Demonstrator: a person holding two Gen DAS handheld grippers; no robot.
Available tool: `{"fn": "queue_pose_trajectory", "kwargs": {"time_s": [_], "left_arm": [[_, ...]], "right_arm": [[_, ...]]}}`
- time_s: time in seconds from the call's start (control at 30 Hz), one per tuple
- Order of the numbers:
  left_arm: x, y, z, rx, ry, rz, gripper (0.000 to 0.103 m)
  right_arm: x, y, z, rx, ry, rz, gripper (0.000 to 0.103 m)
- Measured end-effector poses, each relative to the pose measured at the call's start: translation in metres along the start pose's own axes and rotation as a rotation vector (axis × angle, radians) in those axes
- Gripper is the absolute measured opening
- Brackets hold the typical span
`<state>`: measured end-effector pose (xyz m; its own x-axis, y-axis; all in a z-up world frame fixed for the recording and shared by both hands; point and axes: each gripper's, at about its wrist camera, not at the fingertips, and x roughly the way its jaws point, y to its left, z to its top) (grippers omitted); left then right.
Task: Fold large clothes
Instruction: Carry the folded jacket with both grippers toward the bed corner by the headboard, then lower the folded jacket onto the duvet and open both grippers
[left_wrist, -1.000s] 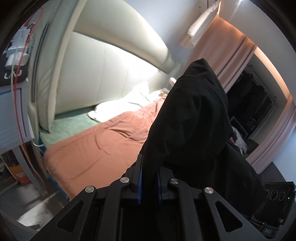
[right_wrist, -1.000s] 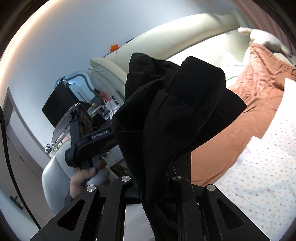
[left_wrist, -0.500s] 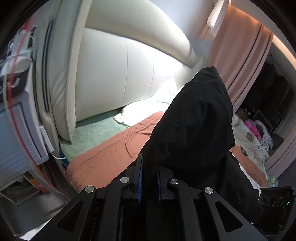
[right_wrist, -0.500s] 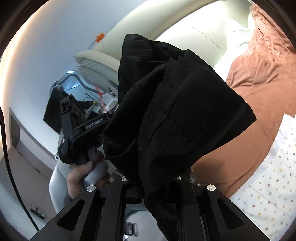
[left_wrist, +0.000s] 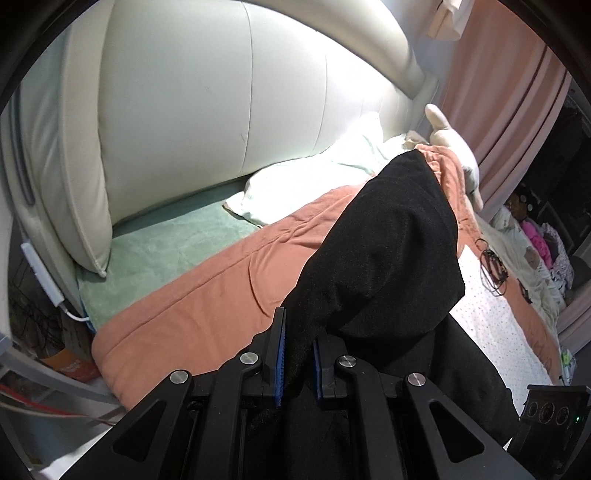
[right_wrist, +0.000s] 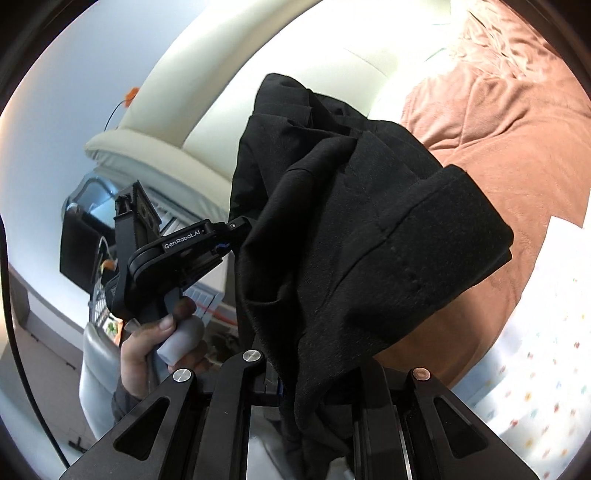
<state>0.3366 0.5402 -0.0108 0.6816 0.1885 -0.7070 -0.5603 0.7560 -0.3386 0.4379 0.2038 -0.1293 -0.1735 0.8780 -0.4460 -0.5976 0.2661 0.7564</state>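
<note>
A large black garment (left_wrist: 388, 251) hangs in the air above the bed, held by both grippers. My left gripper (left_wrist: 298, 354) is shut on its cloth between the blue pads. My right gripper (right_wrist: 314, 384) is shut on another bunched part of the same garment (right_wrist: 351, 229), which drapes over the fingers and hides their tips. The left gripper (right_wrist: 236, 227) also shows in the right wrist view, held by a hand, biting the garment's left edge.
Below lies a bed with an orange-brown blanket (left_wrist: 207, 280), a green sheet (left_wrist: 173, 240), a white pillow (left_wrist: 306, 181) and a dotted white sheet (left_wrist: 495, 317). A padded cream headboard (left_wrist: 207, 103) stands behind. Pink curtains (left_wrist: 491, 122) and piled clothes (left_wrist: 535, 240) are on the right.
Both grippers have swung with the garment toward the bed. The left view now looks down more on the blanket and headboard. The grippers have come closer together.
</note>
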Motion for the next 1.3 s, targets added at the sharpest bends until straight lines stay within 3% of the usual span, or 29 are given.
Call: {"fn": "queue_pose_trajectory", "kwargs": {"time_s": [0.07,0.1,0.13,0.2,0.3,0.37,0.4,0.6,0.63,0.67,0.7,0.73,0.8,1.07,1.3], "left_arm": [[0.017,-0.004,0.002,0.03,0.004,0.038,0.011],[0.025,-0.007,0.003,0.043,0.01,0.059,0.011],[0.032,-0.008,0.002,0.053,0.025,0.071,0.012],[0.049,-0.007,-0.002,0.059,0.074,0.094,0.023],[0.048,0.0,-0.015,0.044,0.074,0.088,0.037],[0.045,0.009,-0.026,0.025,0.09,0.078,0.054],[0.041,0.014,-0.032,0.017,0.09,0.082,0.057],[0.002,0.046,-0.073,-0.062,0.1,0.098,0.058],[-0.004,0.05,-0.079,-0.076,0.1,0.094,0.059],[-0.011,0.056,-0.087,-0.097,0.106,0.085,0.067],[-0.015,0.059,-0.094,-0.118,0.111,0.076,0.079],[-0.019,0.062,-0.099,-0.138,0.11,0.067,0.085],[-0.029,0.067,-0.111,-0.174,0.098,0.066,0.097],[-0.041,0.08,-0.156,-0.281,0.114,0.072,0.097],[-0.022,0.099,-0.186,-0.417,0.147,0.044,0.097]], "right_arm": [[0.008,-0.016,0.008,0.019,-0.009,-0.037,0.013],[0.011,-0.031,0.009,0.036,-0.008,-0.096,0.014],[0.013,-0.041,0.009,0.054,-0.001,-0.132,0.021],[0.022,-0.071,0.003,0.103,0.044,-0.24,0.037],[0.03,-0.101,-0.018,0.119,0.12,-0.328,0.04],[0.027,-0.113,-0.031,0.146,0.125,-0.29,0.041],[0.025,-0.117,-0.035,0.167,0.125,-0.26,0.041],[0.021,-0.12,-0.049,0.218,0.133,-0.196,0.041],[0.022,-0.118,-0.051,0.219,0.141,-0.184,0.045],[0.024,-0.116,-0.055,0.219,0.153,-0.17,0.057],[0.026,-0.113,-0.06,0.218,0.165,-0.155,0.065],[0.029,-0.108,-0.061,0.216,0.171,-0.143,0.071],[0.037,-0.099,-0.068,0.202,0.19,-0.105,0.072],[0.043,-0.083,-0.083,0.198,0.23,-0.066,0.072],[0.042,-0.092,-0.077,0.231,0.225,-0.045,0.072]]}}
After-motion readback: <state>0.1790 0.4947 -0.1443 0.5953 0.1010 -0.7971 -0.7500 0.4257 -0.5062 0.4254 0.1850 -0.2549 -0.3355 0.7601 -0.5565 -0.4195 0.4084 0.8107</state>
